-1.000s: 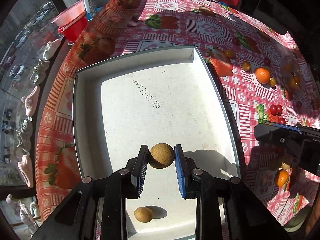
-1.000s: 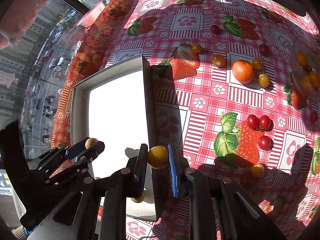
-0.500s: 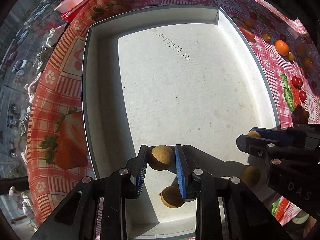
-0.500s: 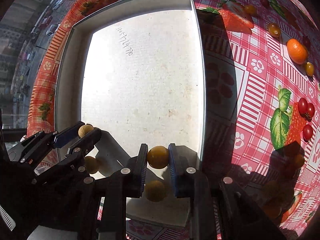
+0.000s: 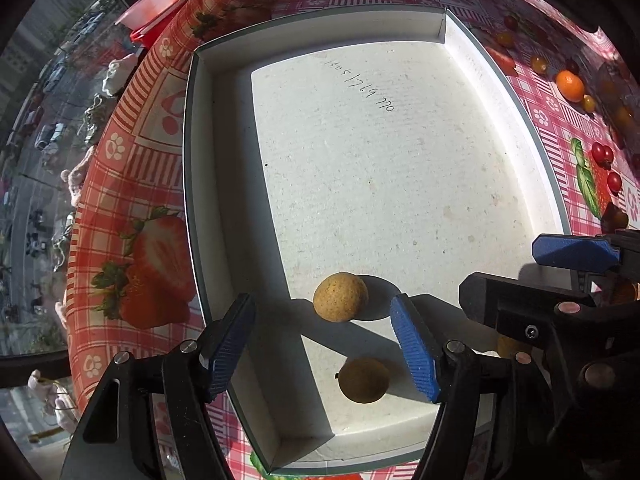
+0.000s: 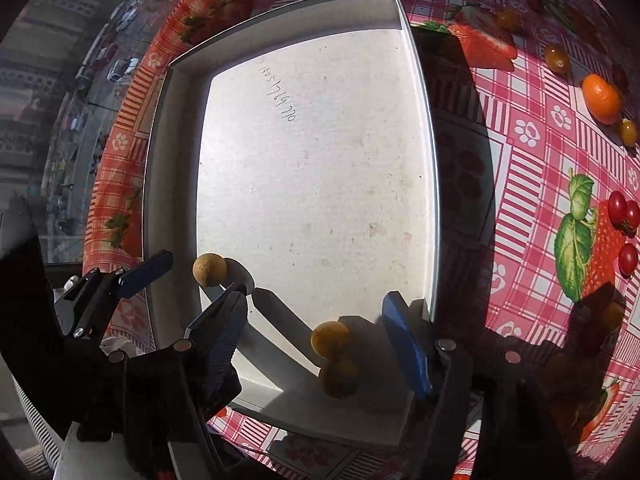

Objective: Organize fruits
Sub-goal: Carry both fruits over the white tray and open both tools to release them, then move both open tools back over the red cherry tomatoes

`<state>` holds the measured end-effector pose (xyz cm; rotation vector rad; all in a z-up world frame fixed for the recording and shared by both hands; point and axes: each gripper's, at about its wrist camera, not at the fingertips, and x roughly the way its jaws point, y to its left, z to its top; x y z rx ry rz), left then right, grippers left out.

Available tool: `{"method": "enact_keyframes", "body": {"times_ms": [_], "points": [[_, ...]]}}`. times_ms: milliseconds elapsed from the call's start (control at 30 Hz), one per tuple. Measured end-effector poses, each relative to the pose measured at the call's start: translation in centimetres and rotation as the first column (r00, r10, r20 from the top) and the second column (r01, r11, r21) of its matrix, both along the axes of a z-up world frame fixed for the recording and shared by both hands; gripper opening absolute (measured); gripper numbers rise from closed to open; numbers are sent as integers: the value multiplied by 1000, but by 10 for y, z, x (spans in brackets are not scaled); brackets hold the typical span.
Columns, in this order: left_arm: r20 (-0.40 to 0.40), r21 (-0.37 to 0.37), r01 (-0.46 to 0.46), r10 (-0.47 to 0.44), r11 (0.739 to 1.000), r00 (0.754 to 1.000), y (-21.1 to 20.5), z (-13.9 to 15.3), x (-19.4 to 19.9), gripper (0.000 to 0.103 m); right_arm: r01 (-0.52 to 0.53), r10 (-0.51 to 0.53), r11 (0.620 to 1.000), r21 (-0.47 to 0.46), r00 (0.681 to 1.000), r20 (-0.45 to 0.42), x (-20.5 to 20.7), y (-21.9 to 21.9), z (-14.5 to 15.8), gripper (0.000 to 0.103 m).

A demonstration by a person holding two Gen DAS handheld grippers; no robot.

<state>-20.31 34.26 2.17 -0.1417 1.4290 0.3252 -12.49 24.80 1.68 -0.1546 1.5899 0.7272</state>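
My left gripper point(image 5: 324, 338) is opening wide, and its brown fruit point(image 5: 340, 297) sits loose between the fingers in the white tray point(image 5: 208, 184). My right gripper point(image 6: 316, 336) is opening too, its yellow fruit point(image 6: 330, 339) loose in the tray's near corner.

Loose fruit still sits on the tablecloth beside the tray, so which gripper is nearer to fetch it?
Probably the right gripper: it hangs by the tray's wall nearest the orange and red tomatoes. The left gripper sits further from them. Both are opening, touching nothing.
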Motion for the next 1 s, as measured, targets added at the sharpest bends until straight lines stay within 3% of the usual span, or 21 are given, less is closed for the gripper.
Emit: {"method": "enact_keyframes", "body": {"times_ms": [233, 467, 800, 1000], "points": [[33, -1, 22, -22, 1000, 999, -15, 28, 8, 71, 55, -57, 998, 42, 997, 42, 6, -12, 29, 81], [83, 3, 118, -118, 993, 990, -54, 52, 33, 71, 185, -187, 982, 29, 980, 70, 29, -69, 40, 81], [144, -11, 291, -286, 957, 947, -122, 69, 86, 71, 410, -404, 911, -48, 910, 92, 58, -182, 33, 81], [118, -4, 375, -372, 927, 921, -167, 49, 123, 71, 507, -498, 858, -89, 861, 103, 71, -241, 24, 81]]}}
